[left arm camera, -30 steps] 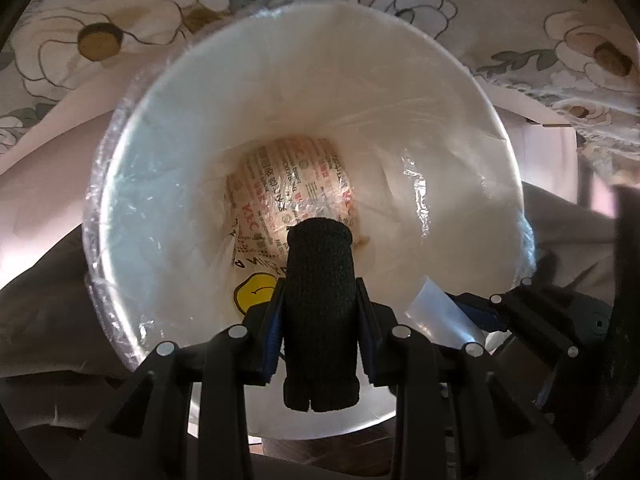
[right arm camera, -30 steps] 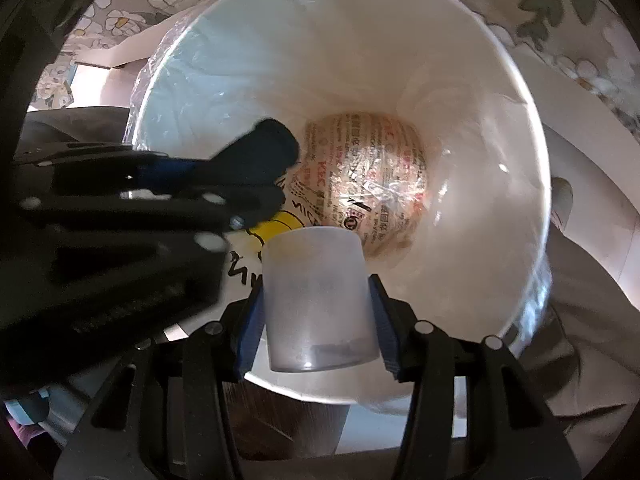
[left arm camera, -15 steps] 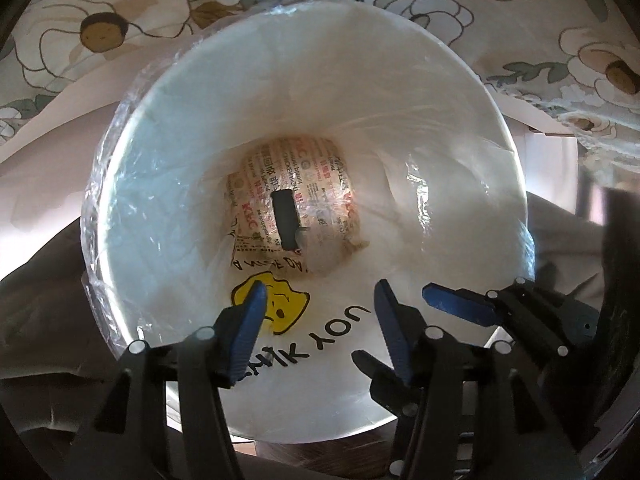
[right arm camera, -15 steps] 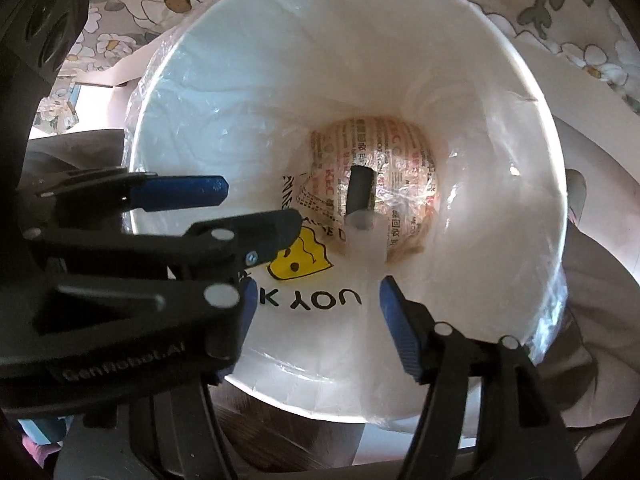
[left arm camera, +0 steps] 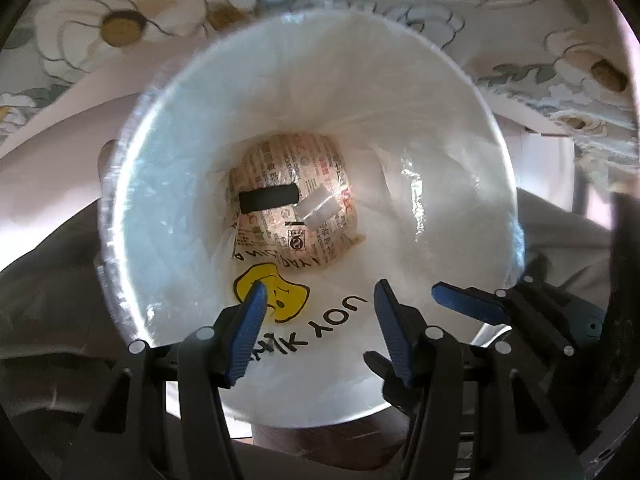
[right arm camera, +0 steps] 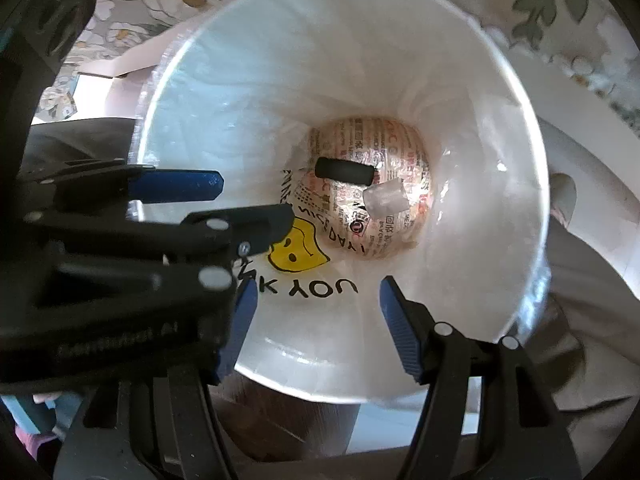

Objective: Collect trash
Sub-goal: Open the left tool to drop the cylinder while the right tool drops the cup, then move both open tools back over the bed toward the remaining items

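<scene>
A white bin (left arm camera: 136, 184) lined with a clear plastic bag fills both views; it also shows in the right wrist view (right arm camera: 516, 128). At its bottom lie a black cylinder (left arm camera: 269, 203) and a small translucent cup (left arm camera: 319, 213) on printed wrapper paper (left arm camera: 320, 168). The right wrist view shows the same cylinder (right arm camera: 343, 171) and cup (right arm camera: 385, 201). My left gripper (left arm camera: 320, 300) hangs open and empty over the bin's mouth. My right gripper (right arm camera: 316, 300) is open and empty beside it, with the left gripper's fingers (right arm camera: 176, 186) crossing its left side.
A yellow smiley face and black lettering (left arm camera: 276, 296) are printed on the bag's near wall. Flowered fabric (left arm camera: 120, 28) lies behind the bin. Dark grey cloth (left arm camera: 48, 280) surrounds the bin's near sides.
Both grippers opened and dropped their loads. The black cylinder and the translucent cup fell to the bottom of the bin and now lie on their sides.
</scene>
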The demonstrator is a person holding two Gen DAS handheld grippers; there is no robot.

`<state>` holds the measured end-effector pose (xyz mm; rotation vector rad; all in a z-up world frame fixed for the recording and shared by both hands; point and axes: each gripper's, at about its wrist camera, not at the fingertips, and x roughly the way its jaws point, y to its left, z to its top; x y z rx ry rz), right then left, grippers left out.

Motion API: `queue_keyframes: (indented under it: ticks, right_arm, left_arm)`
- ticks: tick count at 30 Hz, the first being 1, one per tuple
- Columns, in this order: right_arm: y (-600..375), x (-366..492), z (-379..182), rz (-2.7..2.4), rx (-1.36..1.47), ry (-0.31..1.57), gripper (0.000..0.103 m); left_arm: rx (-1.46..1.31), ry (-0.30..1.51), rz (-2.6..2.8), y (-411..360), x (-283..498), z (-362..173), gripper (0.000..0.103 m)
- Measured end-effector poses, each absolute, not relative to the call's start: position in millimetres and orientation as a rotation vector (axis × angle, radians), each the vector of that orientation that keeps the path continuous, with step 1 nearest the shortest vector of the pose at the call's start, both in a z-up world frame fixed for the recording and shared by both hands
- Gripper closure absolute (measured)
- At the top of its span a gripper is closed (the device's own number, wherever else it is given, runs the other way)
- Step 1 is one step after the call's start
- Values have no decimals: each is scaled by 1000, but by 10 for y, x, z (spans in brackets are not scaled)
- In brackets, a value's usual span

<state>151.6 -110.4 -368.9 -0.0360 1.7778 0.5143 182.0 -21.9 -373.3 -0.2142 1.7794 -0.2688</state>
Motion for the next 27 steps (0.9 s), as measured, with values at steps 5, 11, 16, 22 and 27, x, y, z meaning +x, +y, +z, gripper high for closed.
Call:
queue_keyframes:
  ticks: [5,11,16,22,27]
  right_arm:
    - [-1112,1498,-3381,528,-133,1717,39]
    - [-1192,1457,-2918,534,-216,1629,39]
    - [-1283,1496,-2499,531,-236,1541,39]
    - [-1440,1633,-1934,517,-206,1442,39]
    - [-1491,1757,-1411,505,-224,1331,39]
  left_arm:
    - [-171,1711,-287,-188,1808,-3389,45]
    - [-84,1618,-301,-109,1728,-2848,45]
    - [-75,1504,-299,9,1756,-2263,45]
    - [-57,1377,-285,56,1912,-1585,45]
    - [-11,1272,-268,48,2056,-1072,45]
